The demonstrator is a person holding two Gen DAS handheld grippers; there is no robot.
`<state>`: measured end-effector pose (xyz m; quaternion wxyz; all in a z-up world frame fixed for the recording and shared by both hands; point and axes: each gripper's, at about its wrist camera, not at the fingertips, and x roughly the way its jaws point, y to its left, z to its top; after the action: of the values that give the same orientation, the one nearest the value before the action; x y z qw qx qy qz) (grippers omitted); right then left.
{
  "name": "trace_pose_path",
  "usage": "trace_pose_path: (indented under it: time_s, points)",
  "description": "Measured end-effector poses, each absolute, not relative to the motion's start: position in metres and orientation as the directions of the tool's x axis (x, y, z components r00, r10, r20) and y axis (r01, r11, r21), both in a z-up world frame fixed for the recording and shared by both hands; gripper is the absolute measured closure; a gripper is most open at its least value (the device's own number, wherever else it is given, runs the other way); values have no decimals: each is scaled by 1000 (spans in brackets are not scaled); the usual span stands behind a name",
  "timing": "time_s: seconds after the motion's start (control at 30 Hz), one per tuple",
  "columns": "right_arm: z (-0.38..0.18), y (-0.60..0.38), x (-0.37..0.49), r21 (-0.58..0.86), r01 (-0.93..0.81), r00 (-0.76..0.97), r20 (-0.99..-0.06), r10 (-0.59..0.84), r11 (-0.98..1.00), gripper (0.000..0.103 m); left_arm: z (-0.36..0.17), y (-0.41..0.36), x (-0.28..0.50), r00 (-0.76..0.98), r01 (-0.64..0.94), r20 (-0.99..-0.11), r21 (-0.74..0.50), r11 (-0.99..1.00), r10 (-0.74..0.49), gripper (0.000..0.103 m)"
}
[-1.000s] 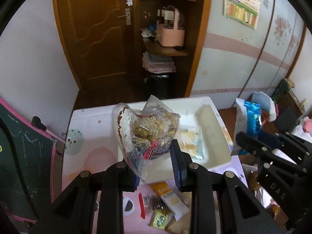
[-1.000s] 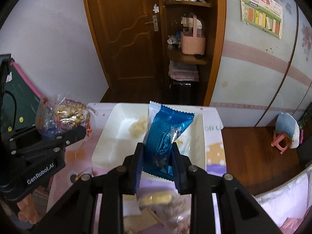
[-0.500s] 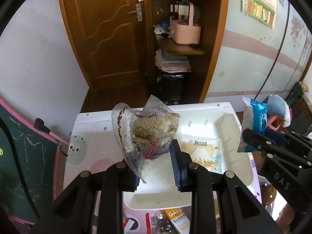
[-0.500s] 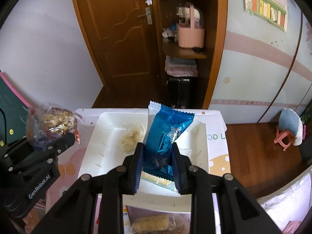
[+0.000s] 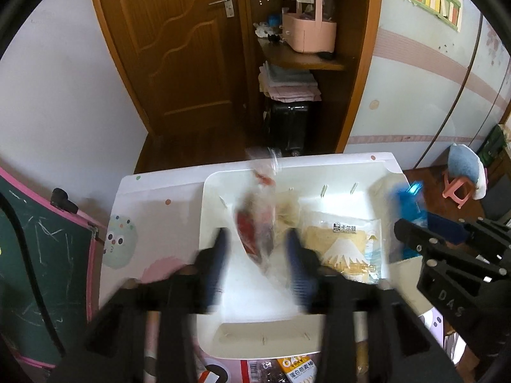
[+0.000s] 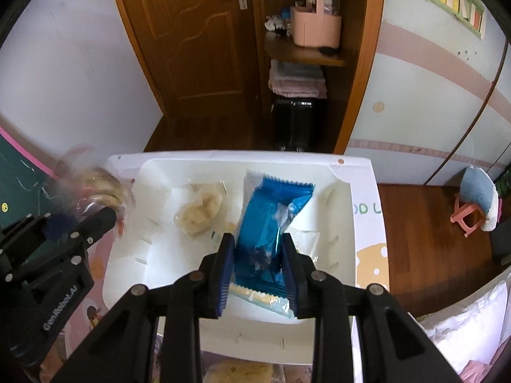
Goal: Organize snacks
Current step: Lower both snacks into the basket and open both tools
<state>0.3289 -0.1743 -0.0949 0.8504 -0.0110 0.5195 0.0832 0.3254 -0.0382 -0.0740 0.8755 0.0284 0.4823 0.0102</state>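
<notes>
A white tray (image 5: 210,287) sits on the small table. My left gripper (image 5: 255,265) is blurred, its jaws spread wide over the tray. The clear bag of biscuits (image 5: 258,226) is blurred between them, free of both fingers, over the tray's left half. In the right wrist view the bag (image 6: 95,185) is a blur at the left gripper's tip. My right gripper (image 6: 257,268) is shut on a blue snack packet (image 6: 271,223), held upright over the tray's (image 6: 345,242) right half. A yellow packet with a mountain picture (image 5: 345,245) and a pale clear-wrapped snack (image 6: 198,210) lie in the tray.
More snack packets (image 5: 287,370) lie on the table in front of the tray. A green chalkboard (image 5: 35,281) stands to the left. A door and shelf with a pink basket (image 5: 309,28) are behind. A small pink stool (image 6: 472,214) stands on the floor at right.
Both grippers moved forward over the tray. My left gripper opened and the biscuit bag left its fingers and dropped toward the tray. The right gripper still holds the blue packet.
</notes>
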Motion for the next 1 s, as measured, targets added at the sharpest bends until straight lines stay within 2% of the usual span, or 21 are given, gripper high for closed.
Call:
trace_pose_path:
  time_s: [0.03,0.07,0.3,1.0]
  points:
    - [-97,-174,328,64,-153,441,-889,127,986,72,-74,-38,324,540,5,-840,59,998,47,21]
    - [-99,-173,326,59,-155,437,-891,122,986,72,-72,-38,321,552,0,-832,61,998,51,13]
    - [-103,-175,315,58,-155,422,-899,119,986,65,-67,-40,309,573,6,-817,78,997,60,13]
    - [-70,-180,270,89,-149,464,-873,149,985,64,-29,-33,257,609,11,-792,55,998,37,13]
